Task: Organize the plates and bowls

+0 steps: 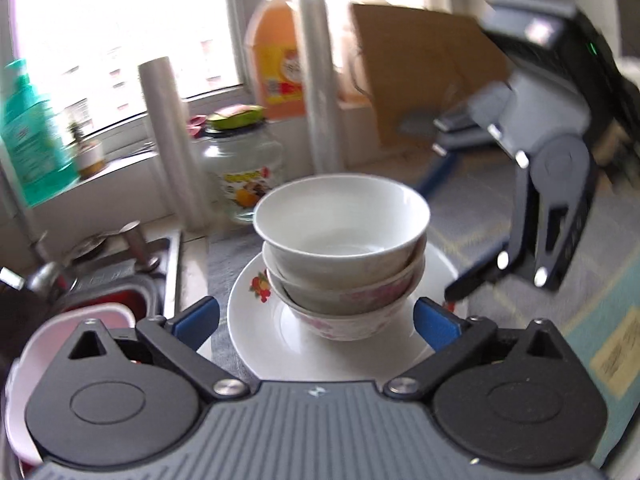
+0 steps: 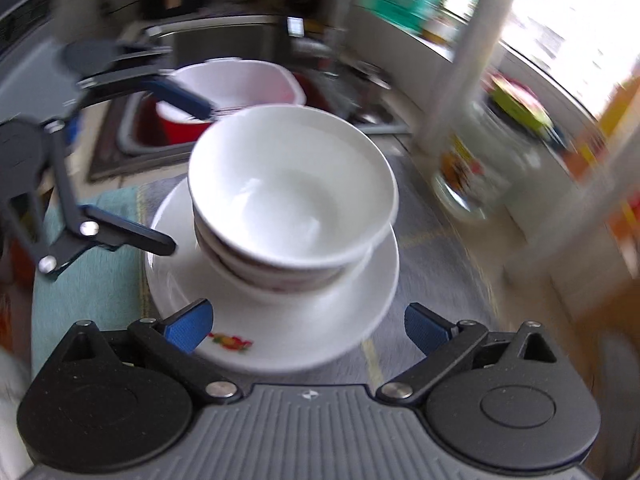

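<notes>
Bowls (image 1: 342, 248), three nested, stacked on fruit-print plate (image 1: 256, 320) atop grey mat (image 2: 440, 248) beside sink (image 2: 132, 136); left gripper (image 1: 316, 322) jaws wide, empty; right gripper (image 2: 307, 326) jaws wide, empty.

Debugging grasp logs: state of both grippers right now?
Left gripper: open, holding nothing, facing the bowl stack.
Right gripper: open, holding nothing, over the plate rim.
</notes>
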The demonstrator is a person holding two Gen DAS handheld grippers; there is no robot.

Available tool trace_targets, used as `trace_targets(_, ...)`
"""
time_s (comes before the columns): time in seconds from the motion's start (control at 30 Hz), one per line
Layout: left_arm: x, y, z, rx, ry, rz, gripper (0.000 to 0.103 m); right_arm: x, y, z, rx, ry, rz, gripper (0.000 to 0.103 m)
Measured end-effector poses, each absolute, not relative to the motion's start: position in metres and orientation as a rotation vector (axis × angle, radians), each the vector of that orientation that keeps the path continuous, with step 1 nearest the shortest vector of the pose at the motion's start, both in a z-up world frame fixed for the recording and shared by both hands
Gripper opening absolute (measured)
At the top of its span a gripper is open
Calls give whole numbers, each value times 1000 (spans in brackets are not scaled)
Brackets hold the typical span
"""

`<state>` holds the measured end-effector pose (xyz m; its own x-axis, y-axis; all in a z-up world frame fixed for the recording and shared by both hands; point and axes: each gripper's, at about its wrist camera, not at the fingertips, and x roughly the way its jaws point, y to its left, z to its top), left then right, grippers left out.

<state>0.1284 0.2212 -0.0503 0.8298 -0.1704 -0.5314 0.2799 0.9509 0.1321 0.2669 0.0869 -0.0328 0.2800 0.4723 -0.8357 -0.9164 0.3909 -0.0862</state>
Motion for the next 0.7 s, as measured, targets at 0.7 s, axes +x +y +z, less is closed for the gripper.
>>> trace_targets(0.7,41,155,11,-75,671,254,102,168,15,15,-202,962,428,103)
